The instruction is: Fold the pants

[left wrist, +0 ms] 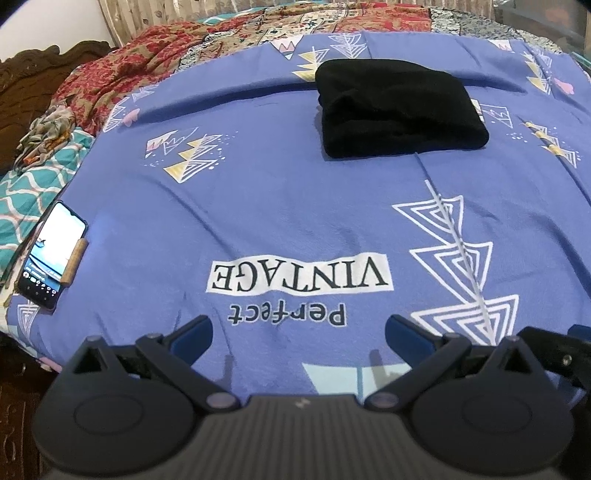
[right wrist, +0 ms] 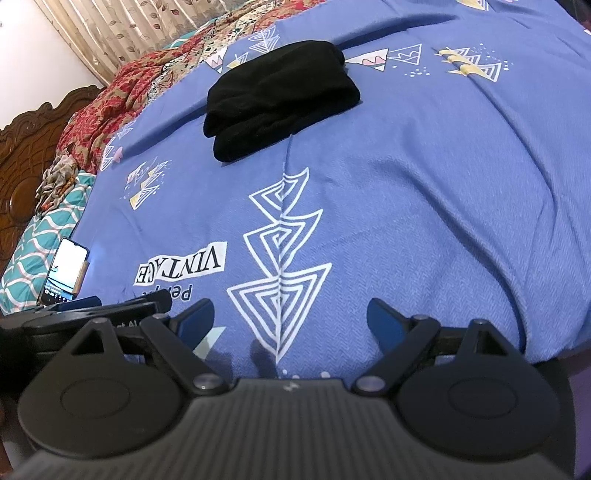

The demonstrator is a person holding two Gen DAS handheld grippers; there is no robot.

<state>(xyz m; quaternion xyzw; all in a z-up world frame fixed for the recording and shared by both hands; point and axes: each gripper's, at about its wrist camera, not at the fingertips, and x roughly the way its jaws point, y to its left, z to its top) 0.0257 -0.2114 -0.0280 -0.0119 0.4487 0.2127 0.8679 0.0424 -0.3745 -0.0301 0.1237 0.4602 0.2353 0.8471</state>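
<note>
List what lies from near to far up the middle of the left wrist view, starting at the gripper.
left gripper, open over the blue sheet → "Perfect" print → "VINTAGE" label → folded black pants → red patterned quilt.

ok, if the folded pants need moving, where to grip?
Judgement: take the black pants at the thick near edge, coming in low from the camera side. The stacked layers there form a rounded lip over the bedsheet. Both left gripper and right gripper are open, well short.
</note>
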